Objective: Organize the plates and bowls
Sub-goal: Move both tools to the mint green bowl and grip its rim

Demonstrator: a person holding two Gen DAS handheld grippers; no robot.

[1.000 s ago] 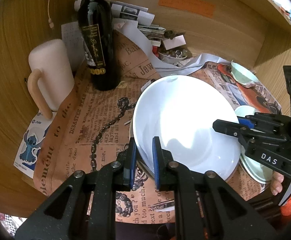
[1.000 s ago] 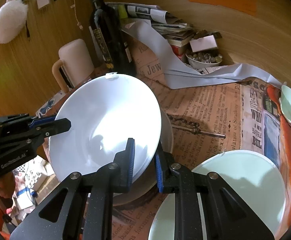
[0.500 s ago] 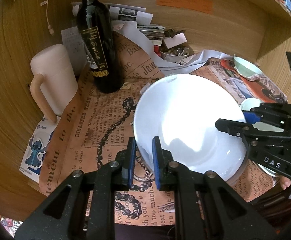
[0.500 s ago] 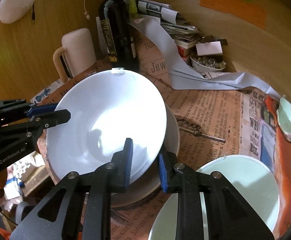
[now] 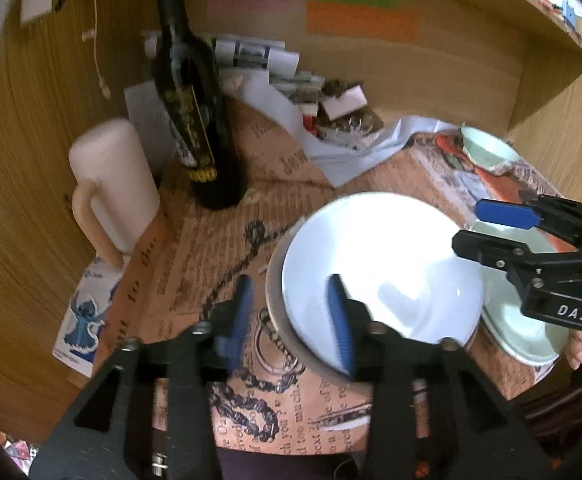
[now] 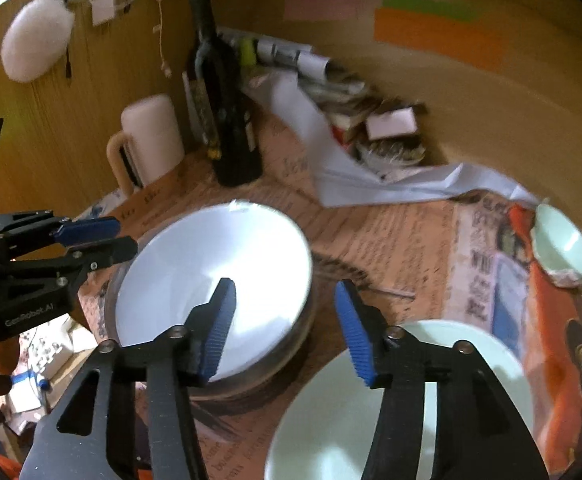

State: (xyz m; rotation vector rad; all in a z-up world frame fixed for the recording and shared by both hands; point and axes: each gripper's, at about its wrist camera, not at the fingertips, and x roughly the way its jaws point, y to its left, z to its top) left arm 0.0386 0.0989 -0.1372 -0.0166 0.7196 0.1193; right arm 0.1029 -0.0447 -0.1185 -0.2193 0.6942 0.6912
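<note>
Both tools have just let go: the left tool (image 5: 291, 316) and right tool (image 6: 285, 326) are opening, each straddling a near edge of the white bowl (image 6: 215, 276) without pressing it. A second ago they clamped its rim. It now sits nested in the brown bowl (image 5: 287, 334) mid-tabletop, so this stacking looks done; the pale green plate (image 6: 403, 400) at near right and small green bowl (image 6: 567, 246) at far right remain.

White ceramic plate (image 5: 383, 264) lies on a stack directly before the left tool (image 5: 291, 320); dark glass wine bottle (image 5: 195, 120) stands behind-left, pale green plate (image 6: 403, 400) right.
</note>
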